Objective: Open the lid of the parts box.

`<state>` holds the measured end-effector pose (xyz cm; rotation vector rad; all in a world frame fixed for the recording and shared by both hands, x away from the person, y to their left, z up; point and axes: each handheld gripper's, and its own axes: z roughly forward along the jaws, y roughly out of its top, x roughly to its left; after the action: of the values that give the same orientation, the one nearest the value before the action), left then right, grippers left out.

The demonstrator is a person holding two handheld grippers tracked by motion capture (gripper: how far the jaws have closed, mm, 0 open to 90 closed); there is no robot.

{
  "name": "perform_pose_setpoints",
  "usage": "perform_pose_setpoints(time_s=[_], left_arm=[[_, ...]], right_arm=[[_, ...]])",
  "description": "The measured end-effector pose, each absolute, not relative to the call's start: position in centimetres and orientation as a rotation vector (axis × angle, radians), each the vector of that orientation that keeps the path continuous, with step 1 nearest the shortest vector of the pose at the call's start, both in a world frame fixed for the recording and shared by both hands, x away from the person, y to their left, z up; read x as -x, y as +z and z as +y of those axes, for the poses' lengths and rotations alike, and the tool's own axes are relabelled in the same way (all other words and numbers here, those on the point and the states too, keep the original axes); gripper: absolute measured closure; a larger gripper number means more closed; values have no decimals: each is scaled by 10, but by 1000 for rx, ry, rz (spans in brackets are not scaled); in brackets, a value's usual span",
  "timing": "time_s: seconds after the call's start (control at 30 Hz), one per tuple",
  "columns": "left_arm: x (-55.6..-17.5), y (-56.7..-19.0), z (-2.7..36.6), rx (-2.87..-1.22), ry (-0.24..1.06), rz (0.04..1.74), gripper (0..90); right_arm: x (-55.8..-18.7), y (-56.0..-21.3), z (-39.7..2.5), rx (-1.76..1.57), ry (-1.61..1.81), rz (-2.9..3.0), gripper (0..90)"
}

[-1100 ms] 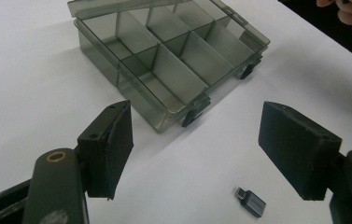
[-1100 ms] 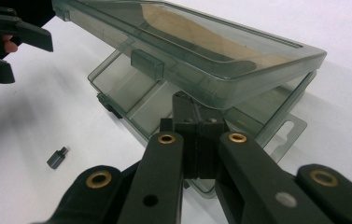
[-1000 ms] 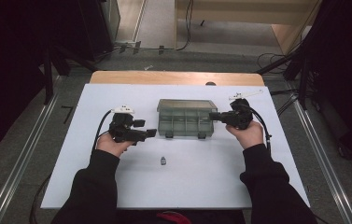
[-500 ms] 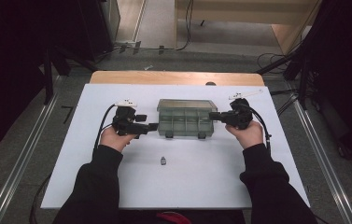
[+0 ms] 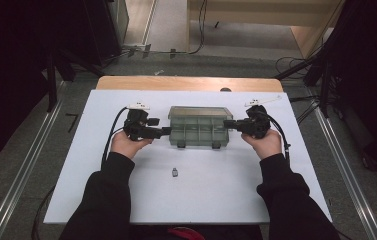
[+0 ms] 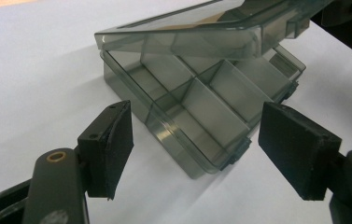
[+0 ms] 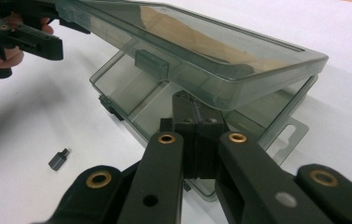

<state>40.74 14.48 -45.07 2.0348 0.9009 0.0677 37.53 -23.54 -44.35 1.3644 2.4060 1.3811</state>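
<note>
While the left gripper (image 6: pixel 197 154) has slid up against the box (image 5: pixel 198 131), jaws wide, the right gripper (image 7: pixel 200 140) props its lid (image 7: pixel 201 51), jaws closed.

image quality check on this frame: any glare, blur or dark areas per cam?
High view: table evenly lit, surroundings almost black, small part barely resolved. Left gripper view: box sharp, near pads slightly soft, open. Right gripper view: lid shows a warm reflection, the shut right tongs are soft up close, the left tongs sit in shade.
</note>
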Motion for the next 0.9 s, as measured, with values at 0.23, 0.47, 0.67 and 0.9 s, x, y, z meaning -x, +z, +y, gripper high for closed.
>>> perform_pose_setpoints(time_s=[0.23, 0.47, 0.67, 0.9], left_arm=[[-415, -451, 143, -2033, 100, 887, 265], [-425, -454, 139, -2038, 134, 902, 314], [-431, -455, 135, -2046, 144, 884, 350], [-438, -459, 129, -2044, 167, 882, 414]], right_arm=[[-376, -444, -234, -1356, 1385, 2402, 880], [-375, -443, -235, -1359, 1389, 2388, 880], [-375, -443, -235, -1364, 1389, 2383, 880], [-375, -443, -235, -1364, 1392, 2378, 880]])
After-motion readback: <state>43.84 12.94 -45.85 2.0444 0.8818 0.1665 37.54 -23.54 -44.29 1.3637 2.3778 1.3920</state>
